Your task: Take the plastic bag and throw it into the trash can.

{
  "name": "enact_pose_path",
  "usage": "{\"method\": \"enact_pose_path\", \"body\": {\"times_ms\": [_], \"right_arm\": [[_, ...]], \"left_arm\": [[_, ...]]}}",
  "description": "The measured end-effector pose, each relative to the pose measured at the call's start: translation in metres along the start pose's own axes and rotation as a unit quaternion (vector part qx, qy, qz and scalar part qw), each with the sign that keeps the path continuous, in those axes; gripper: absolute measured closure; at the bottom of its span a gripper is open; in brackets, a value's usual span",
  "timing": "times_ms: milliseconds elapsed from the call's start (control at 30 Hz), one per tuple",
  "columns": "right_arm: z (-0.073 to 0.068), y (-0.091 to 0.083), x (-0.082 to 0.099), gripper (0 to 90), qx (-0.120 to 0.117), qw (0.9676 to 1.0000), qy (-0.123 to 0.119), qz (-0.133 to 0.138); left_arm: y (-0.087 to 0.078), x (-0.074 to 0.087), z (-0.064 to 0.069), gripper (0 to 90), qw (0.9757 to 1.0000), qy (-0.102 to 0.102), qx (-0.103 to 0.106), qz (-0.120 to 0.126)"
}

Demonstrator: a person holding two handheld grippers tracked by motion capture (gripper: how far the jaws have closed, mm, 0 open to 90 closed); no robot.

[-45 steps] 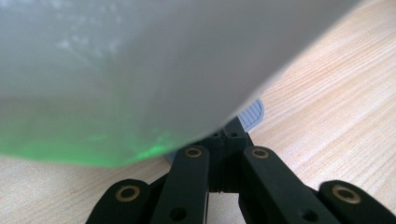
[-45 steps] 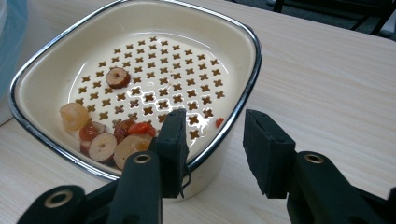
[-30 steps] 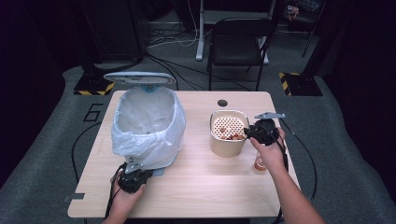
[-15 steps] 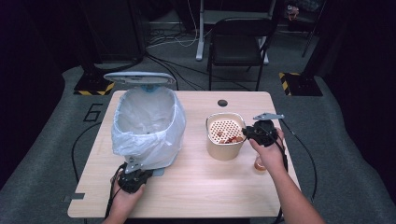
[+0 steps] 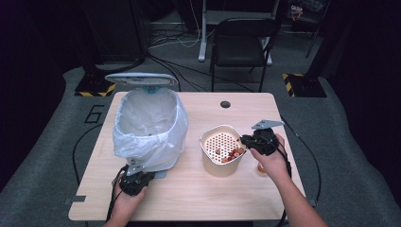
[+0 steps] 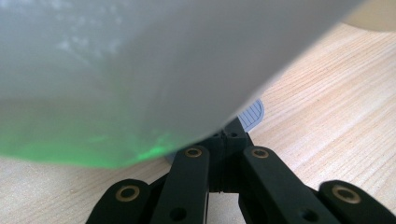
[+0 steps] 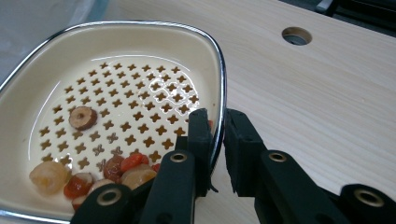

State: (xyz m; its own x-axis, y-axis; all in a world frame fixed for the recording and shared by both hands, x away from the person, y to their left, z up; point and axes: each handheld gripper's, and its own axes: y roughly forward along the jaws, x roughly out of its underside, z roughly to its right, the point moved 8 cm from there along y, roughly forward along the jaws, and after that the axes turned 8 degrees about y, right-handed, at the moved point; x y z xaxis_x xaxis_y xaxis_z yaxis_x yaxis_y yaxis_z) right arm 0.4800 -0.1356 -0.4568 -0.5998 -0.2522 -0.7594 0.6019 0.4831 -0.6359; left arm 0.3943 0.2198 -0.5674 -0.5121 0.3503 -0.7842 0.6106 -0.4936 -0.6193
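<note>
**Cream strainer pinched by its rim, bin pedal pressed**

Cream plastic is what the right gripper (image 5: 247, 140) is dealing with: a perforated strainer basket (image 5: 221, 150) standing near the middle of the wooden table (image 5: 198, 198), just right of the lined bin (image 5: 149, 127). In the right gripper view the jaws are straddling the basket's wall, one inside and one outside, pinching the chrome-edged rim (image 7: 219, 100). The basket is looking stiff and light, so an edge grip should carry it, but the glossy wall and the metal trim are probably slippery, and a one-sided hold will let the basket swing about the pinch. A few wet-looking scraps of fruit (image 7: 86, 175) are lying heaped in the near corner of the strainer floor, right beside the grip, and are likely to slide once it is tipped. A firm hold low on the rim, with a slow tilt, seems the safest way.

The left gripper (image 5: 135, 176) is sitting at the foot of the bin, its jaws drawn nearly together on the grey ribbed pedal (image 6: 251, 113); whether they are pinching it or only pressing it I cannot tell. The lid (image 5: 141, 78) is standing open and the thin white liner (image 5: 142, 146) is draping softly over the sides.

Compared with a second ago, the basket is sitting slightly nearer the bin and appears tipped toward the person, with the right hand (image 5: 272, 158) having followed it. The left gripper, the bin and its lid are staying where they were.
</note>
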Motion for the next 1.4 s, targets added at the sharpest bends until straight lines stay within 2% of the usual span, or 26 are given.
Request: {"method": "enact_pose_path", "body": {"times_ms": [300, 600, 733, 867, 967, 1000, 1033, 1100, 1133, 1167, 1300, 1400], "right_arm": [[-0.020, -0.010, 0.013, 82.2, -0.039, 0.9985, -0.036, -0.006], [-0.032, -0.021, 0.023, 82.1, -0.055, 0.9959, -0.069, -0.017], [-0.034, -0.023, 0.025, 81.5, -0.052, 0.9963, -0.067, -0.015], [-0.037, -0.027, 0.022, 67.4, -0.066, 0.9967, -0.047, 0.002], [-0.036, -0.031, 0.017, 61.7, -0.062, 0.9968, -0.050, 0.012], [-0.035, -0.033, 0.016, 60.1, -0.061, 0.9969, -0.048, 0.015], [-0.034, -0.034, 0.015, 59.0, -0.059, 0.9973, -0.041, 0.017], [-0.030, -0.036, 0.014, 56.3, -0.055, 0.9976, -0.035, 0.023], [-0.027, -0.038, 0.013, 55.2, -0.052, 0.9978, -0.032, 0.026], [-0.024, -0.040, 0.013, 54.5, -0.049, 0.9981, -0.021, 0.031], [-0.012, -0.048, 0.011, 52.5, -0.040, 0.9982, -0.007, 0.043], [-0.002, -0.050, 0.012, 49.1, -0.024, 0.9987, 0.005, 0.044]], "left_arm": [[0.000, 0.000, 0.000, 90.0, 1.0000, 0.000, 0.000, 0.000], [0.000, 0.000, 0.000, 90.0, 1.0000, 0.000, 0.000, 0.000], [0.000, 0.000, 0.000, 90.0, 1.0000, 0.000, 0.000, 0.000], [0.000, 0.000, 0.000, 90.0, 1.0000, 0.000, -0.001, -0.001], [0.000, 0.000, -0.001, 90.0, 1.0000, 0.001, -0.004, -0.002], [0.000, 0.000, -0.001, 90.0, 0.9996, -0.018, -0.021, 0.000], [0.000, 0.000, -0.001, 90.0, 0.9997, -0.018, -0.020, 0.000], [0.000, 0.000, -0.001, 90.0, 0.9999, -0.009, -0.012, 0.000], [0.000, 0.000, 0.000, 90.0, 1.0000, 0.000, 0.001, -0.001], [0.000, 0.000, 0.000, 90.0, 1.0000, 0.000, 0.001, -0.001], [0.000, 0.000, 0.000, 90.0, 1.0000, 0.000, 0.001, -0.001], [0.000, 0.000, 0.000, 90.0, 1.0000, 0.000, 0.000, -0.001]]}}
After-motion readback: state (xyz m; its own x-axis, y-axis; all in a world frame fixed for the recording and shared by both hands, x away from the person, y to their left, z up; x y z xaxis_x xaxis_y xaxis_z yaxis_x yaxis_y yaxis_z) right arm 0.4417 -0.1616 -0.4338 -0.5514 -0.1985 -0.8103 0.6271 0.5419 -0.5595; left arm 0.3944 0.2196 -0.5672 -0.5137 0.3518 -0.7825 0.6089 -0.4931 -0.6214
